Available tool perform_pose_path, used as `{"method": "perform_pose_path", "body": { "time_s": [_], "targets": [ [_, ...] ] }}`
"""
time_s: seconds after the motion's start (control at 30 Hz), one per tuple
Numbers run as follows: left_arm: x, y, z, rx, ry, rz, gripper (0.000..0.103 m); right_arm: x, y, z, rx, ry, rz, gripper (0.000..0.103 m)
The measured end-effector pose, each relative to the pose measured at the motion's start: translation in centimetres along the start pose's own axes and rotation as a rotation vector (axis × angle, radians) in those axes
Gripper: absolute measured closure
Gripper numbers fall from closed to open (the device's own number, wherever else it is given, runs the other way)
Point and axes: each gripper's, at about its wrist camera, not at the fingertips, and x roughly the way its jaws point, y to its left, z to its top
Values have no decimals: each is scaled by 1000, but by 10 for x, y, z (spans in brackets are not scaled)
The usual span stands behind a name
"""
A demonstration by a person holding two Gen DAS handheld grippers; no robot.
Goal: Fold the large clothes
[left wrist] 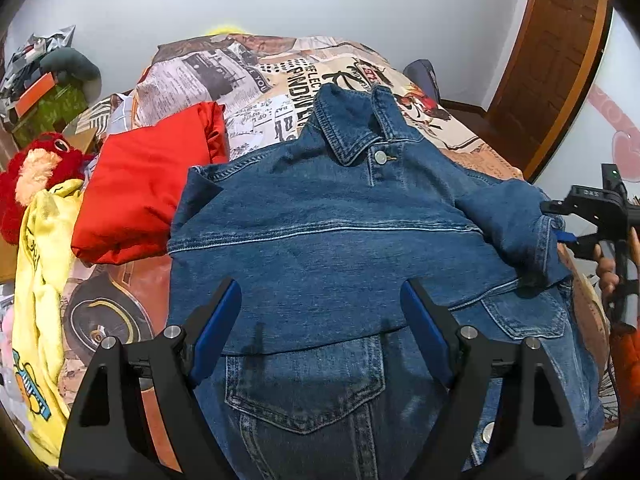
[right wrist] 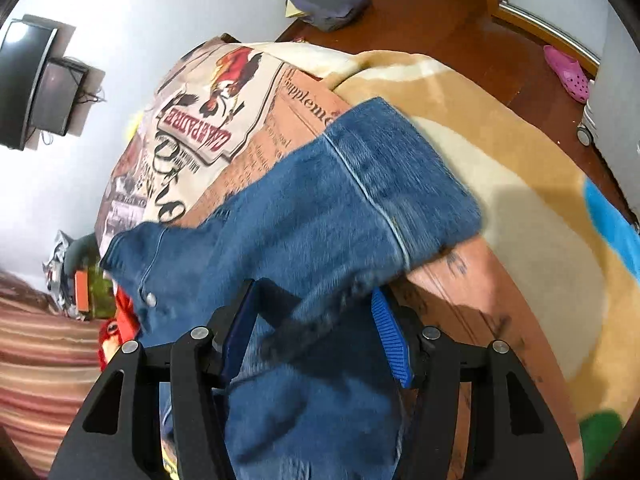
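- Denim jacket [left wrist: 320,216] lies on the bed [left wrist: 260,92], red garment [left wrist: 148,184] just beside it.
- Our right tool [right wrist: 316,332] carries its sleeve [right wrist: 320,208] in a narrow grip, mid-fold.
- Left tool [left wrist: 320,320] hovers wide, empty.
- Next, we judge: lay the sleeve across the jacket's chest.

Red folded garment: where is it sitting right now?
In the left wrist view the red folded garment lies on the printed bedspread, left of the denim jacket, with the red plush toy and yellow cloth further left.
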Motion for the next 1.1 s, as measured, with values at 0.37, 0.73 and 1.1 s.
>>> {"method": "perform_pose_path", "body": {
  "time_s": [0.37, 0.73, 1.1],
  "targets": [
    [-17, 24, -5, -42, -39, -22, 22, -32, 61, -14, -251, -169, -177, 84],
    [-47, 62, -24, -111, -84, -59, 22, -35, 97, -35, -270, -177, -201, 80],
    [-41, 69, -30, -133, -55, -48, 22, -52, 81, -36, -259, -254, -216, 91]
  ]
}}
